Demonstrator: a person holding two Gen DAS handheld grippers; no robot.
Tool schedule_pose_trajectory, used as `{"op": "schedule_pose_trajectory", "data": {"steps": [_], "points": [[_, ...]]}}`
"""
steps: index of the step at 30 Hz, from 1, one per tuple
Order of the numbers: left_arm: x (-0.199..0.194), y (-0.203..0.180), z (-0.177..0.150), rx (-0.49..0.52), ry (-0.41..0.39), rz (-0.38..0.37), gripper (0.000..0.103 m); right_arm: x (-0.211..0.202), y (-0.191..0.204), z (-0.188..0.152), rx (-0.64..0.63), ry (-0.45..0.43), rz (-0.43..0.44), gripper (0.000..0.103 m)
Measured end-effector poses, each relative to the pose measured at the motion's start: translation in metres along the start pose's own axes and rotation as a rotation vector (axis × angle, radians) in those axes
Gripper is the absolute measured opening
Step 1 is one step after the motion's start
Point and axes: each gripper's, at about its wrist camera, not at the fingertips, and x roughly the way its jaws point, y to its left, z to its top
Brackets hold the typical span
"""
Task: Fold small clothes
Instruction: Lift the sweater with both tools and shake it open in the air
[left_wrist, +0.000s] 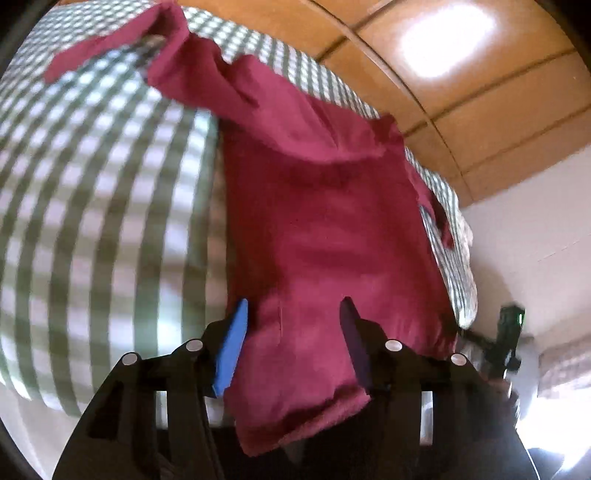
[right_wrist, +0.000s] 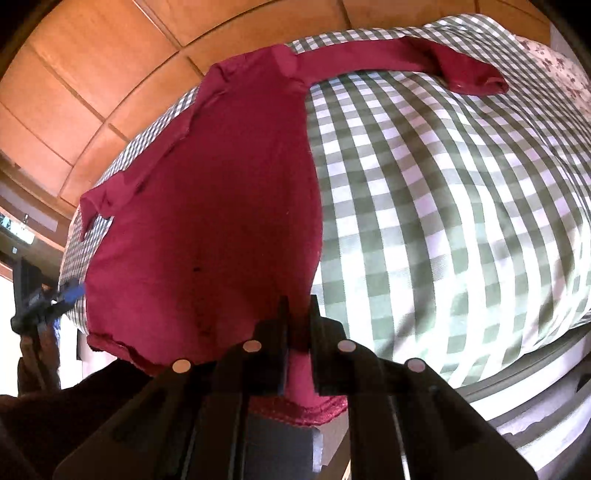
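A dark red long-sleeved shirt (left_wrist: 314, 221) lies spread on a green-and-white checked bed cover (left_wrist: 92, 221), its hem hanging over the near edge. My left gripper (left_wrist: 295, 301) stands open over the hem; the cloth runs between the blue pad (left_wrist: 232, 343) and the dark pad without being pinched. In the right wrist view, my right gripper (right_wrist: 298, 301) is shut on the shirt (right_wrist: 221, 221) at its hem corner. One sleeve (right_wrist: 461, 70) stretches to the far right across the bed cover (right_wrist: 443, 184). Each gripper shows small in the other's view: the right gripper (left_wrist: 509, 332) and the left gripper (right_wrist: 55, 295).
A wooden floor (left_wrist: 480, 110) lies beyond the bed's far side. A floral fabric (right_wrist: 554, 62) sits at the far right of the bed. The mattress edge (right_wrist: 517, 387) runs below the cover on the right.
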Motion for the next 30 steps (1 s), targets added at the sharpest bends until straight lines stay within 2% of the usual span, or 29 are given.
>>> {"op": "schedule_pose_trajectory", "data": {"steps": [2,3,4,5,7,9,10,13,15,16,17,18,19,20,21,22,24,26,27,28,29,30], "points": [[0.0,0.0,-0.01,0.024,0.012,-0.012,0.047,-0.001,0.003,0.001,-0.01,-0.007,-0.01,0.009],[-0.001,-0.004,-0.016,0.048,0.032,-0.035,0.038,-0.004,0.005,0.004,-0.012,-0.021,-0.008,0.009],[-0.002,-0.007,-0.02,0.072,0.047,-0.047,0.009,-0.009,0.007,0.006,-0.014,-0.038,-0.003,0.009],[-0.006,-0.012,-0.023,0.1,0.053,-0.061,0.0,-0.017,0.01,0.009,-0.022,-0.067,0.009,0.008],[-0.019,-0.019,-0.025,0.12,0.029,-0.097,0.0,-0.037,0.016,0.012,-0.048,-0.124,0.036,0.008],[-0.036,-0.024,-0.024,0.148,0.005,-0.075,0.0,-0.05,0.019,0.011,-0.07,-0.16,0.037,0.007],[-0.041,-0.024,-0.025,0.157,0.005,-0.063,0.0,-0.053,0.019,0.009,-0.088,-0.162,0.008,0.004],[-0.033,-0.013,-0.035,0.157,0.058,0.04,0.0,-0.035,0.012,0.002,-0.114,-0.098,-0.123,0.002],[-0.021,-0.005,-0.044,0.157,0.083,0.154,0.0,-0.017,0.004,-0.004,-0.109,-0.046,-0.182,0.0],[-0.019,-0.001,-0.044,0.143,0.084,0.169,0.0,-0.014,0.0,-0.004,-0.089,-0.041,-0.187,0.0],[-0.021,0.003,-0.042,0.118,0.069,0.151,0.0,-0.013,-0.005,-0.004,-0.055,-0.048,-0.17,0.0],[-0.026,0.008,-0.04,0.076,0.049,0.12,0.005,-0.016,-0.007,-0.003,-0.038,-0.066,-0.156,0.004],[-0.031,0.013,-0.039,0.057,0.045,0.095,0.027,-0.02,-0.007,-0.001,-0.039,-0.082,-0.153,0.006],[-0.037,0.016,-0.039,0.053,0.033,0.08,0.055,-0.023,-0.005,0.001,-0.044,-0.099,-0.152,0.011],[-0.044,0.016,-0.04,0.053,0.002,0.066,0.063,-0.026,-0.003,0.005,-0.042,-0.119,-0.151,0.034],[-0.046,0.013,-0.039,0.055,-0.015,0.043,0.065,-0.029,-0.002,0.007,-0.036,-0.143,-0.147,0.056],[-0.047,0.009,-0.04,0.061,-0.012,-0.017,0.065,-0.025,0.002,0.01,-0.04,-0.155,-0.121,0.061],[-0.04,0.006,-0.044,0.086,-0.009,-0.023,0.065,-0.011,0.002,0.012,-0.038,-0.117,-0.104,0.064],[-0.03,0.002,-0.049,0.102,0.017,-0.013,0.065,0.0,0.003,0.011,-0.036,-0.084,-0.097,0.064],[-0.02,-0.001,-0.05,0.109,0.044,-0.006,0.056,0.009,0.005,0.009,-0.039,-0.055,-0.096,0.063],[-0.011,-0.005,-0.051,0.117,0.07,0.007,0.033,0.022,0.005,0.005,-0.051,-0.009,-0.104,0.063],[-0.004,-0.008,-0.051,0.14,0.083,0.038,0.024,0.03,0.007,0.001,-0.065,0.027,-0.113,0.051]]}}
